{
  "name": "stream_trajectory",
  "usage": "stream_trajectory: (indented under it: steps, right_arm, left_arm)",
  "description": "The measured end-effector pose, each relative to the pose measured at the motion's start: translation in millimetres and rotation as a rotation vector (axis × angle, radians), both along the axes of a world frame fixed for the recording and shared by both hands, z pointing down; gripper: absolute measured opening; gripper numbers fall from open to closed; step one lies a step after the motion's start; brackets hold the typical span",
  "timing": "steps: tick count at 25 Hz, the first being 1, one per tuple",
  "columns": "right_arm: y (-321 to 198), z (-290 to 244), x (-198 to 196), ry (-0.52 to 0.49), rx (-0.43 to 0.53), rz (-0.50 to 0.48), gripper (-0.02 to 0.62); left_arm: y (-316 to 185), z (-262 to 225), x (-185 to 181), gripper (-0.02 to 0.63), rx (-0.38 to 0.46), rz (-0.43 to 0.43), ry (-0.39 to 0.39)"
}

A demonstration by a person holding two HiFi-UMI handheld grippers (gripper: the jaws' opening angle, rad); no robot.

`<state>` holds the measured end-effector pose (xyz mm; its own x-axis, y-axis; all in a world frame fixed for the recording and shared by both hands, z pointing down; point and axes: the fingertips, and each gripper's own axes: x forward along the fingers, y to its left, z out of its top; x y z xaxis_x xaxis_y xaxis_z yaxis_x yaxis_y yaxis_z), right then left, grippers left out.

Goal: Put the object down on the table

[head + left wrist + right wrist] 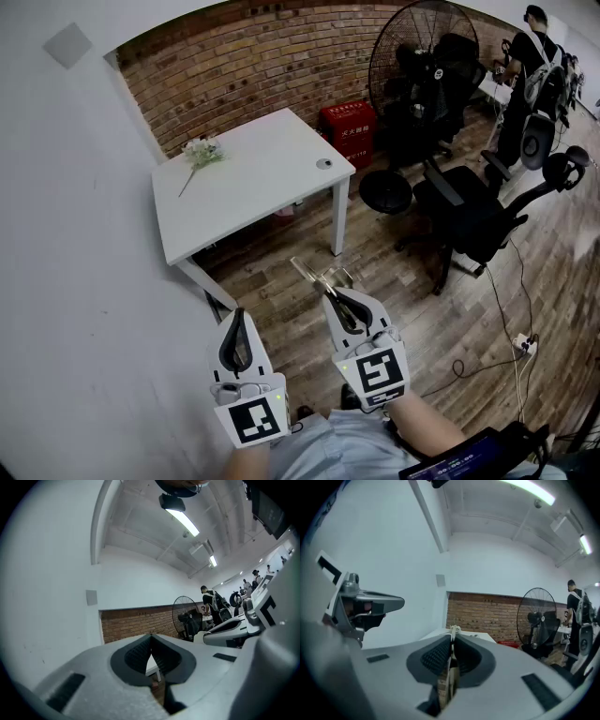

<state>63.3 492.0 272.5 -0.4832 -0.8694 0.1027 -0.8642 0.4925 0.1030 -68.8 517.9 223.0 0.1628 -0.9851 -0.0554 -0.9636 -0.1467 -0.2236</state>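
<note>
My right gripper (330,292) is shut on a thin pale object (314,274) that sticks out past its tips, held in the air over the wooden floor, short of the white table (253,192). In the right gripper view the object (451,674) stands edge-on between the ribbed pads (436,658), and its top shows just beyond the right gripper (453,638). My left gripper (238,315) hangs beside it on the left, shut with nothing in it. The left gripper view shows the left gripper (151,638) with its tips touching.
A sprig of white flowers (202,152) and a small round grey thing (323,163) lie on the table. A red box (349,122), a big black fan (422,56) and black office chairs (469,202) stand to the right. A person (525,66) stands far right.
</note>
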Motion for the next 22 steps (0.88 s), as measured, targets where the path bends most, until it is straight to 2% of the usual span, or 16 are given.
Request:
stream_trajectory:
  steps: [9,22]
  right_arm:
    - [-5,1,14,-0.014,0.013,0.002,0.031]
    - [-29,23,58,-0.013,-0.044,-0.044,0.032]
  left_arm:
    - [-6,1,13,0.008,-0.001,0.002,0.016]
    - [-24,23,53,0.008,-0.048,-0.059,0.018]
